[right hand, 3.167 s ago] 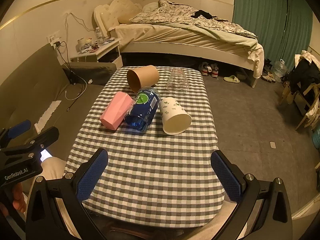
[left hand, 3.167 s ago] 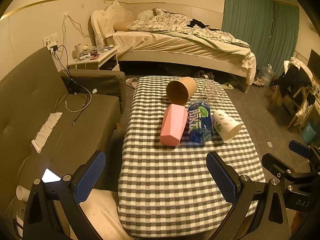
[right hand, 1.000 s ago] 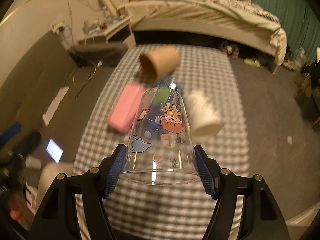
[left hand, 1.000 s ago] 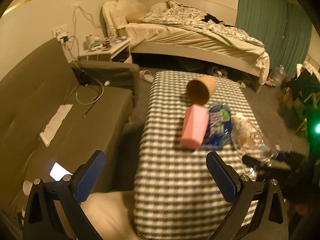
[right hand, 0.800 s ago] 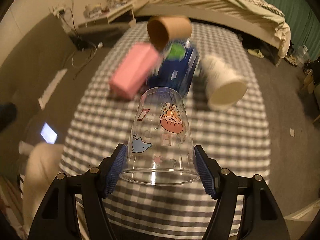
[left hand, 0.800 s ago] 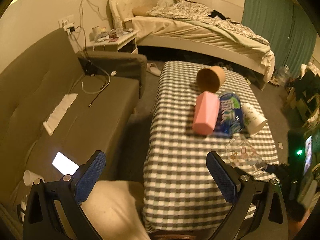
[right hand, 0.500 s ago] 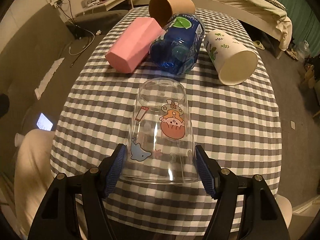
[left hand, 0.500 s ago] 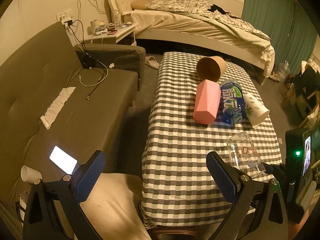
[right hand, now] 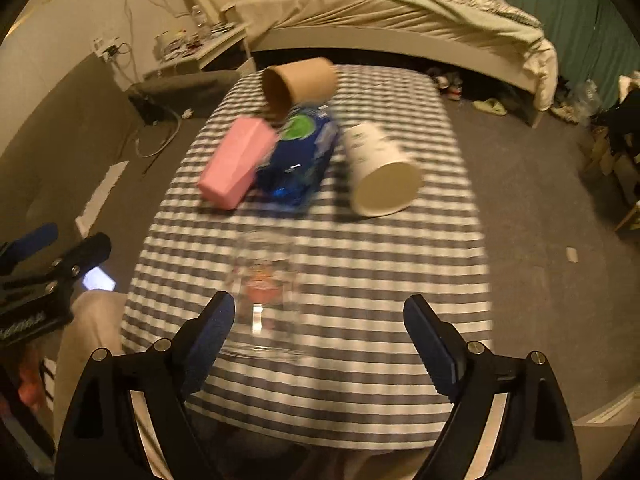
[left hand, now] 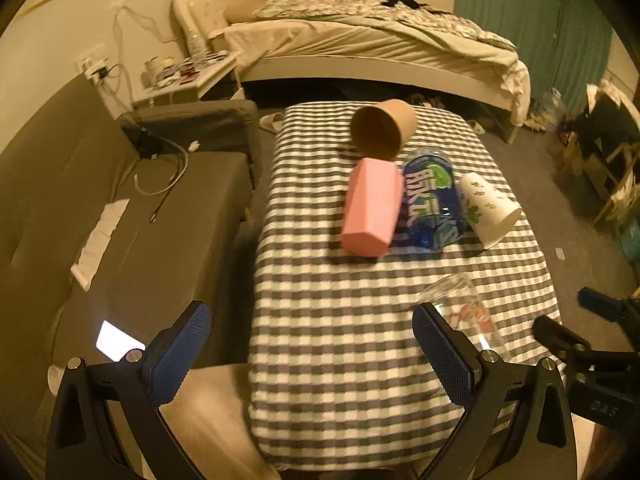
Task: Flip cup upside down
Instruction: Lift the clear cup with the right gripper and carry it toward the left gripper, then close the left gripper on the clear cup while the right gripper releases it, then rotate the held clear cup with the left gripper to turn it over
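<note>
A clear plastic cup with cartoon prints [right hand: 264, 300] stands upside down on the checked tablecloth near the table's front edge. It also shows in the left wrist view [left hand: 466, 312], just beyond my left gripper's right finger. My right gripper [right hand: 320, 336] is open and empty, its left finger beside the cup. My left gripper [left hand: 312, 352] is open and empty, over the table's front left part.
A pink cup [left hand: 372, 212], a blue bottle [left hand: 432, 204], a white paper cup [left hand: 488, 210] and a brown paper cup [left hand: 382, 128] lie on their sides mid-table [left hand: 320, 320]. A grey sofa [left hand: 140, 208] is left, a bed [left hand: 380, 44] behind.
My right gripper has opened and let go of the clear cup, which now stands upside down on the table. The right gripper has drawn back and to the right of it.
</note>
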Motion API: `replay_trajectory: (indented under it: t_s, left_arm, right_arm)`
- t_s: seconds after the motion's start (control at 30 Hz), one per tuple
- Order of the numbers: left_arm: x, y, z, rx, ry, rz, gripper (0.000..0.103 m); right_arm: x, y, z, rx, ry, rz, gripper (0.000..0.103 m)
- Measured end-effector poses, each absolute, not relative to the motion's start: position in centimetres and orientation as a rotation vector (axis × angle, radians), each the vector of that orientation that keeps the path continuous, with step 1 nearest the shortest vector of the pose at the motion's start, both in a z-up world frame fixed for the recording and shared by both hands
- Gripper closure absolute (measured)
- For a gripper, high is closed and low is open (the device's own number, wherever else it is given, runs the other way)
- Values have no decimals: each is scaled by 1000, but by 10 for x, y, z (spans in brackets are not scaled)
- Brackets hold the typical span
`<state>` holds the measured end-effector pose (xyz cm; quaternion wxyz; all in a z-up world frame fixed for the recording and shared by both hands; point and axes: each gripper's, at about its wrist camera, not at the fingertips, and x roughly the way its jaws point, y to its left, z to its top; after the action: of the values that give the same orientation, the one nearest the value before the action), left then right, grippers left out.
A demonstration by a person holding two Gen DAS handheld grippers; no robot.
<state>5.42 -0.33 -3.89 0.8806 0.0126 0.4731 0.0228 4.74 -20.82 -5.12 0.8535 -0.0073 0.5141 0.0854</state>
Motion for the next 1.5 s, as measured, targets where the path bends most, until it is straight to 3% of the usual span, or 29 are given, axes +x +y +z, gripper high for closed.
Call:
replay_trajectory:
  t_s: [0.73, 0.87, 0.97, 1.0, 1.5]
  left_arm:
    - [143, -93, -120, -32, 1356, -92, 2]
    - [144, -91, -134, -50, 1421, -97, 13]
    - [146, -87, -136, -102, 1444, -120, 29]
    - [146, -86, -135, -107, 1448, -128, 37]
    - [138, -91, -68, -17, 1197, -124, 39]
  right_arm:
    - [78, -293, -89, 10, 1129, 82, 16]
    - [81, -296, -94, 24, 1133, 84, 16]
    - [82, -298, -96, 31, 1132, 87, 16]
    - [81, -298, -96, 32, 1125, 85, 16]
    - [55, -308, -79, 50, 1086, 35, 16]
